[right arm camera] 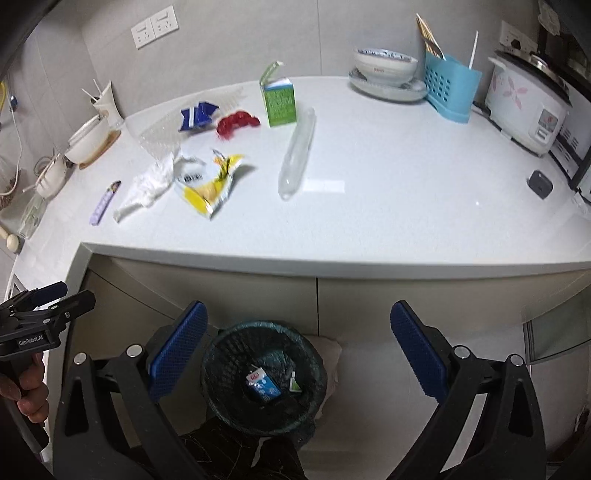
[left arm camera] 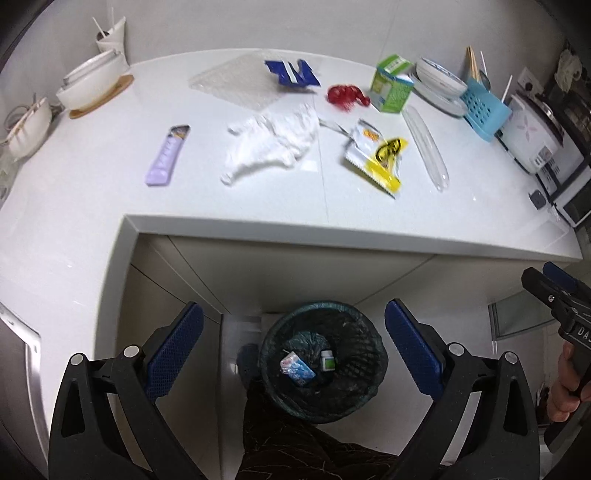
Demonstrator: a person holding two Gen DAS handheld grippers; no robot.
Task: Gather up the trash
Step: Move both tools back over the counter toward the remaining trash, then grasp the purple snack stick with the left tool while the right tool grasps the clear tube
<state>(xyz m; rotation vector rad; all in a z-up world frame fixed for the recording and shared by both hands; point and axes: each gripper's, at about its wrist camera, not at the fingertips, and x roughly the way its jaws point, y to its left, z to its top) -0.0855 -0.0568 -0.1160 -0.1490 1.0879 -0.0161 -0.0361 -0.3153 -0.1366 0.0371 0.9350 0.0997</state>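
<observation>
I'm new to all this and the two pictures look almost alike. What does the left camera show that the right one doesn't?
Only the left view shows the small white bottle with a green label in the bin. Only the right view shows wall sockets and a wooden pestle. Both show the counter litter, such as the yellow wrapper and green carton, and the mesh bin holding a blue carton below open tongs.

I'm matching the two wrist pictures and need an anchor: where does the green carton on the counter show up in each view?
Left wrist view: the green carton is upper right of centre, tilted, just right of the red wrapper.
Right wrist view: the green carton is top centre, upright with its flap open, right of the red wrapper.
Shared landmark: the blue utensil holder stands further right in both.
</observation>
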